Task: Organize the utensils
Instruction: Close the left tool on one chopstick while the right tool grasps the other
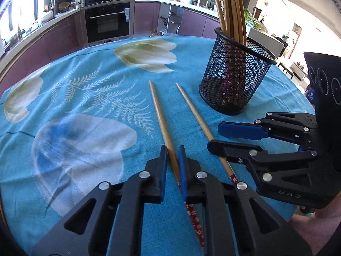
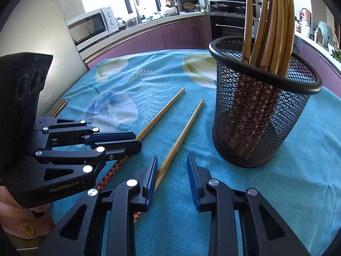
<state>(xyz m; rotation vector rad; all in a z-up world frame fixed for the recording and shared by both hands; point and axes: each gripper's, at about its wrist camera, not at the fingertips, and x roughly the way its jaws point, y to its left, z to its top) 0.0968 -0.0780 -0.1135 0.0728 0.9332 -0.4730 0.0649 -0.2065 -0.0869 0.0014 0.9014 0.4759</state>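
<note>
1. Two wooden chopsticks lie side by side on the desk, their thin tips pointing toward the kitchen: the left chopstick [image 1: 162,123] and the right chopstick [image 1: 196,115], a gap between them.
2. The left gripper [image 1: 172,155] has its fingers [image 1: 163,160] drawn narrow around the left chopstick near its red patterned end; the blue pads sit just beside the wood, and whether they press on it cannot be told.
3. The right gripper [image 2: 171,170] holds its fingers [image 2: 194,177] moderately apart and grips nothing; the left finger touches or overlaps the right chopstick [image 2: 181,140], the other finger stands clear over the cloth.
4. In the left wrist view the right gripper reaches in from the side, its lower finger lying across the right chopstick.
5. A black mesh holder [image 1: 234,81] stands upright on the desk just beyond the right chopstick, holding a bundle of chopsticks [image 2: 270,21] that rise well above its rim.
6. A blue floral tablecloth [image 1: 85,98] covers the desk; a kitchen counter with an oven [image 1: 107,21] runs behind.
</note>
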